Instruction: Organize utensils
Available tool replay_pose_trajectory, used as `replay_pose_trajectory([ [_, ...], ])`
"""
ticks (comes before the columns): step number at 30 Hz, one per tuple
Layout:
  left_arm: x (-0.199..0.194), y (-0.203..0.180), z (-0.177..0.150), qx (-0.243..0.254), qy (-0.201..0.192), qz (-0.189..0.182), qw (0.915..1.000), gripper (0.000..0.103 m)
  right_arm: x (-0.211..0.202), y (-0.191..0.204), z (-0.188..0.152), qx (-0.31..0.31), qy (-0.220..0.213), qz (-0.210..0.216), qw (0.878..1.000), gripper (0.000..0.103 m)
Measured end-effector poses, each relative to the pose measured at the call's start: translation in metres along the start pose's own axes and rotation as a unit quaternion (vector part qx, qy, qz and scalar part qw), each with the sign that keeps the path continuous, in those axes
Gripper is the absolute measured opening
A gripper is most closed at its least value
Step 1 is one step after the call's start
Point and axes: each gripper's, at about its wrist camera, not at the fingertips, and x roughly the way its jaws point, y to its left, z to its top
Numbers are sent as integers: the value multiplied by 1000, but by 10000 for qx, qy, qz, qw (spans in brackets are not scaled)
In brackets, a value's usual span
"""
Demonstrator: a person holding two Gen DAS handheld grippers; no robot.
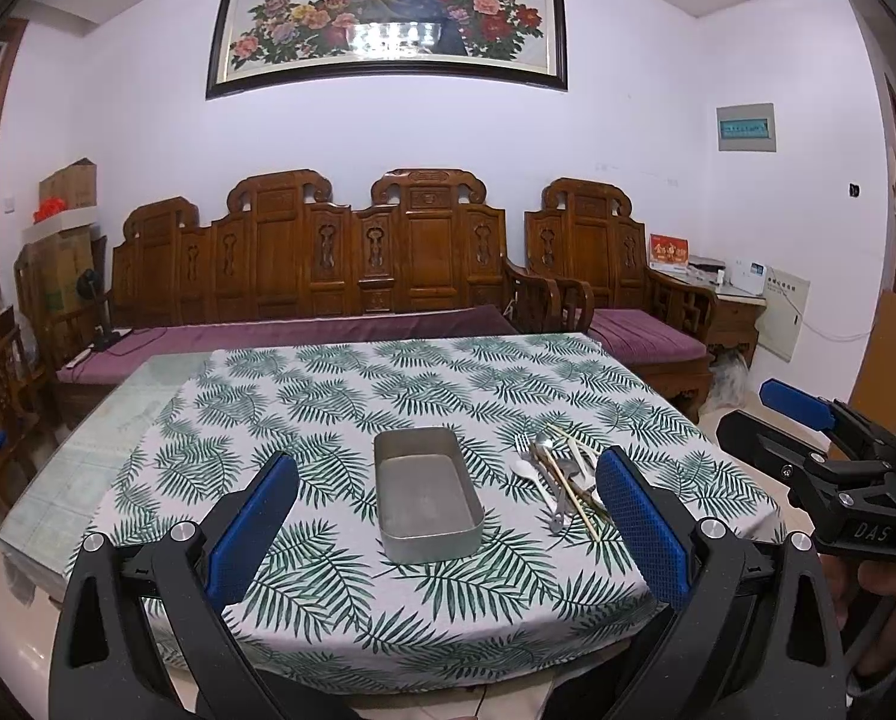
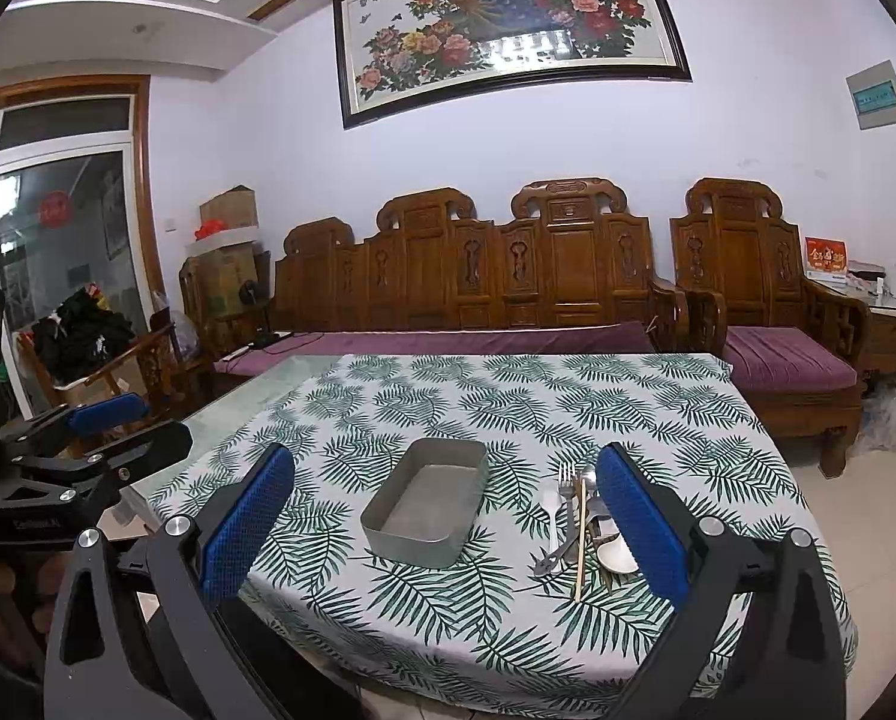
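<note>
An empty grey metal tin (image 1: pixel 427 495) (image 2: pixel 427 501) sits mid-table on the leaf-print cloth. Right of it lies a pile of utensils (image 1: pixel 559 474) (image 2: pixel 580 516): a fork, white plastic spoons, metal spoons and wooden chopsticks. My left gripper (image 1: pixel 448 531) is open and empty, held above the near table edge with the tin between its blue fingers (image 1: pixel 256 531). My right gripper (image 2: pixel 448 525) is open and empty, at similar height; its right finger (image 2: pixel 640 519) hides part of the pile. Each gripper shows in the other's view, the right one (image 1: pixel 808 420) and the left one (image 2: pixel 97 420).
The table (image 1: pixel 88 456) has a bare glass strip left of the cloth. A carved wooden sofa (image 1: pixel 340 264) and armchair (image 2: pixel 766 300) with purple cushions stand behind it. Boxes and a side chair (image 2: pixel 124 360) are at the left.
</note>
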Motion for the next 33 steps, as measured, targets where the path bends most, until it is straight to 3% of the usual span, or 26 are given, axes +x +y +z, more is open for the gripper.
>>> replay_pose_trajectory([
  [33,-2,-2,0,25,-49,-5,10000,96,-3,5,2,-4,-20,2,10000,101],
])
